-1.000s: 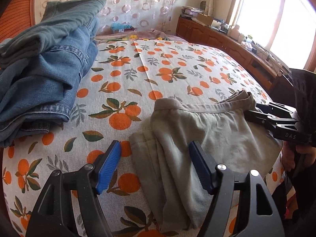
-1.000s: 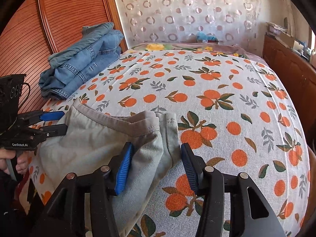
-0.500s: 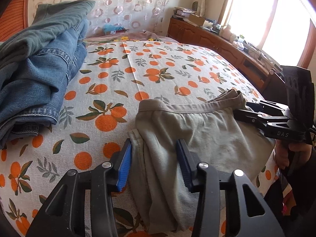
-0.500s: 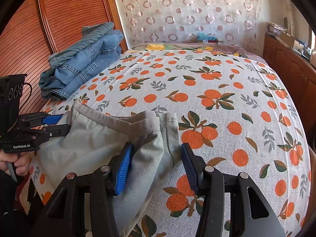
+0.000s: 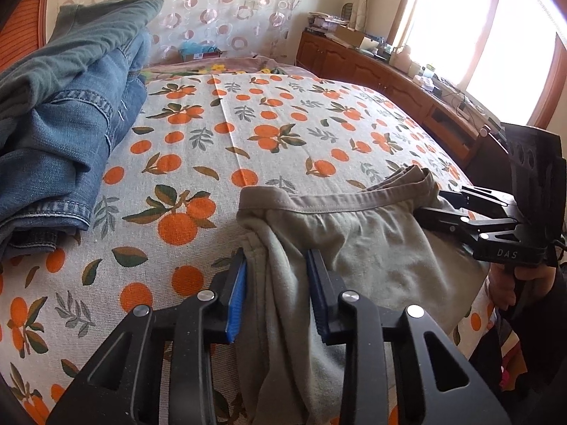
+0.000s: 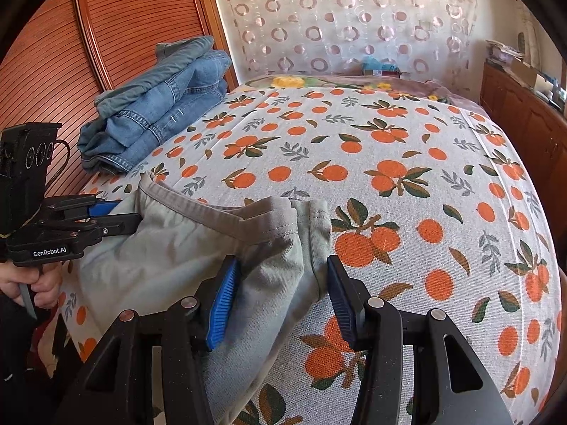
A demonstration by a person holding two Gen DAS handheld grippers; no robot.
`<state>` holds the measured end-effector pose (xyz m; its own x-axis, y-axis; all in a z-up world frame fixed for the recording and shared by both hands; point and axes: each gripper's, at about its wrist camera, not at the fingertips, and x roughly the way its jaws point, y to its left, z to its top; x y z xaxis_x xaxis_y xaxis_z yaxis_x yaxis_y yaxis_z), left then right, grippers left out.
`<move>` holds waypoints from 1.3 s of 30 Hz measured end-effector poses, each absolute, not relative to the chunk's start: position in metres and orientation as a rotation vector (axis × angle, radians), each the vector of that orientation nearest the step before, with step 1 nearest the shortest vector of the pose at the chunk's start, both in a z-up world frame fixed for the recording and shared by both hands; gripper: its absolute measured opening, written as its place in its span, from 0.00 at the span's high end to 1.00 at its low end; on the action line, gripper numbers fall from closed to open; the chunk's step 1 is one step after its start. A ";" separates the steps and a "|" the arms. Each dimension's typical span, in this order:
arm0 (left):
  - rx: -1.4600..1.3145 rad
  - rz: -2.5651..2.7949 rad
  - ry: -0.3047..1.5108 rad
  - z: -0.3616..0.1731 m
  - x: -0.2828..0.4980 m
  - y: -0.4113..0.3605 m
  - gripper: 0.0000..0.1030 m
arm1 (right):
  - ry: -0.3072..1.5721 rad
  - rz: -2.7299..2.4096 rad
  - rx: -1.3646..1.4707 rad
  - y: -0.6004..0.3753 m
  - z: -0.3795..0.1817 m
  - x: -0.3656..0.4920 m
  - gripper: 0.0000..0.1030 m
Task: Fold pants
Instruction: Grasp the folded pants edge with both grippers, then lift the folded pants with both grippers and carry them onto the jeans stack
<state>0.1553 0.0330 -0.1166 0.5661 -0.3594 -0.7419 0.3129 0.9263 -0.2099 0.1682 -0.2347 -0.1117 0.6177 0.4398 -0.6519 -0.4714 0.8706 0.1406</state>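
Grey pants lie folded at the near edge of the bed, waistband toward the far side. My left gripper straddles the pants' left fold. Its jaws are closing, both blue pads touch the cloth, and the fold bunches up between them. From the right wrist view this left gripper sits at the far left corner of the pants. My right gripper stands open around the pants' right fold, its pads loosely beside the cloth. The left wrist view shows the right gripper at the waistband's right corner.
A pile of folded blue jeans lies on the bed's left side, also seen as the jeans pile. The orange-print sheet stretches beyond the pants. A wooden cabinet runs along the right wall. A slatted wardrobe stands at left.
The left jaws have narrowed from wide apart to touching the pants' fold, and the cloth has bunched between them. The right gripper has kept still with the same gap.
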 end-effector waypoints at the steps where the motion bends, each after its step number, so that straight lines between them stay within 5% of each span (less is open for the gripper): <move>1: -0.058 -0.395 0.885 -0.116 0.155 0.033 0.69 | 0.738 0.528 -0.049 -0.234 -0.112 0.168 0.52; 9: -0.046 -0.397 0.889 -0.115 0.155 0.030 0.74 | 0.744 0.547 -0.073 -0.227 -0.111 0.166 0.77; 14: -0.046 -0.402 0.863 -0.111 0.149 0.030 0.82 | 0.721 0.540 -0.090 -0.223 -0.106 0.162 0.84; 39: -0.108 -0.260 0.545 0.014 0.140 0.111 0.84 | 0.378 0.667 -0.260 -0.140 0.042 0.199 0.86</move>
<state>0.1399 0.1105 0.0137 0.8236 -0.2720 -0.4976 0.2152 0.9618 -0.1694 0.1992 -0.1398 0.0422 0.7220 0.5500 -0.4198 -0.6430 0.7574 -0.1135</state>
